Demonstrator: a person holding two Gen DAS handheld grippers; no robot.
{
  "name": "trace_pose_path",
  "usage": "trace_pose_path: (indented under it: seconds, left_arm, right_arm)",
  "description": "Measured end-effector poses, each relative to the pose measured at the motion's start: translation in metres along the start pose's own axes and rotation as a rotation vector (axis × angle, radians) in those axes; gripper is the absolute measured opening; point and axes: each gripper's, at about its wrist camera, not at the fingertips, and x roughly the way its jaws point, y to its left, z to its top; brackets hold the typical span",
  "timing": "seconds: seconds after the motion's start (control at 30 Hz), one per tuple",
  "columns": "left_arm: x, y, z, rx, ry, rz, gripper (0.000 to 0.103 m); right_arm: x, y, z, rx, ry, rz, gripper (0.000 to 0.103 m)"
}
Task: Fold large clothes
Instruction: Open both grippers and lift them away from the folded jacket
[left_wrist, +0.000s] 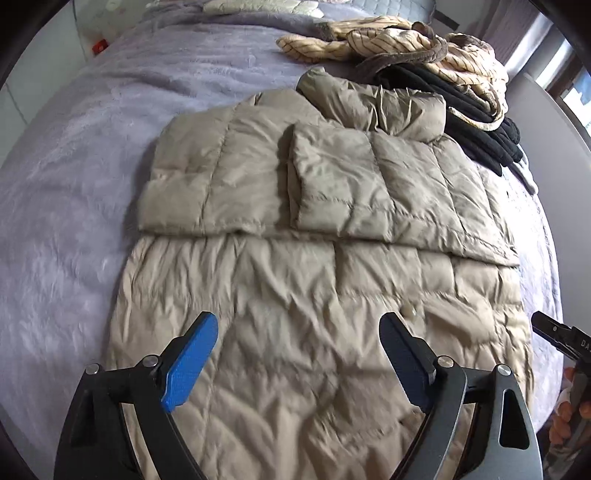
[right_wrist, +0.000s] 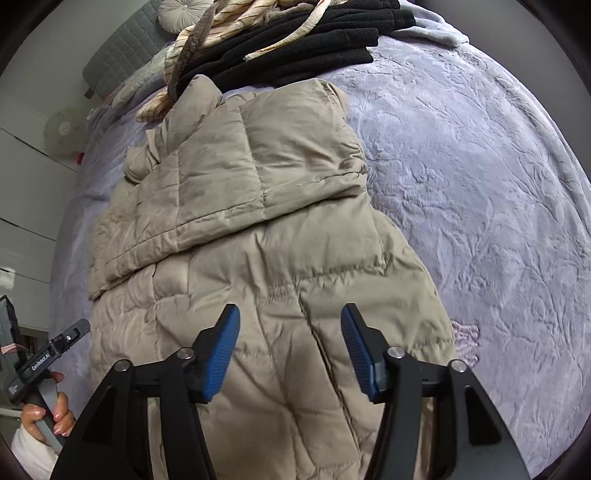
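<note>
Both hand-held grippers, L (left_wrist: 297, 360) & R (right_wrist: 290, 354), spread, empty, above beige puffer coat (left_wrist: 314, 332). Coat's unfolded lower part directly below, long axis running away up the bed (right_wrist: 480, 184)

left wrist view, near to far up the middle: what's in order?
left gripper, open → unfolded lower half of the beige puffer coat → folded-over sleeves → coat collar → striped cream garment, on the grey blanket.

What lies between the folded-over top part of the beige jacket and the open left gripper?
Only the jacket's own flat quilted lower half, seen in the left wrist view. Nothing else sits between the folded part and the left gripper.
</note>
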Motion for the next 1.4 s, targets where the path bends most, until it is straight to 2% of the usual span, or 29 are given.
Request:
trace_pose_path:
  seconds: [0.1,0.13,0.2,0.3,0.37,0.4,0.43,0.53,0.67,0.8,1.1,1.4]
  left_arm:
    - [-0.014,-0.008,-0.011,0.008,0.003,0.015,0.09]
    - [-0.018,-0.01,-0.013,0.009,0.001,0.018,0.09]
    - [-0.028,-0.014,-0.019,0.006,-0.003,0.025,0.103]
    - [-0.044,-0.02,-0.026,0.003,-0.02,0.032,0.103]
    - [-0.049,-0.025,-0.03,-0.001,-0.012,0.046,0.103]
    - [-0.052,-0.027,-0.033,-0.005,-0.005,0.049,0.103]
    - [-0.055,-0.029,-0.036,-0.011,0.001,0.052,0.103]
    - [-0.061,-0.032,-0.044,-0.029,0.008,0.097,0.103]
    - [-0.069,-0.028,-0.057,-0.061,-0.001,0.153,0.103]
    - [-0.074,-0.023,-0.072,-0.105,0.039,0.108,0.103]
    - [-0.082,-0.008,-0.092,-0.106,0.045,0.071,0.103]
    - [-0.077,0.032,-0.137,-0.095,0.088,0.012,0.103]
  right_arm:
    - [-0.011,0.0,-0.004,-0.004,0.016,0.01,0.07]
    - [-0.014,0.001,-0.005,-0.007,0.016,0.012,0.076]
    - [-0.024,0.001,-0.007,-0.015,0.013,0.024,0.084]
    - [-0.039,0.0,-0.01,-0.023,0.009,0.043,0.084]
    - [-0.045,0.0,-0.013,-0.028,0.003,0.049,0.088]
    - [-0.048,0.0,-0.014,-0.035,0.004,0.052,0.098]
    - [-0.05,0.0,-0.015,-0.042,-0.003,0.053,0.103]
    - [-0.057,0.002,-0.015,-0.066,-0.027,0.063,0.103]
    - [-0.058,-0.001,-0.021,-0.061,0.003,0.103,0.103]
    - [-0.059,-0.004,-0.029,-0.073,0.072,0.106,0.103]
    - [-0.063,-0.019,-0.054,0.046,0.104,0.137,0.103]
    - [-0.06,-0.029,-0.121,0.21,0.11,0.153,0.103]
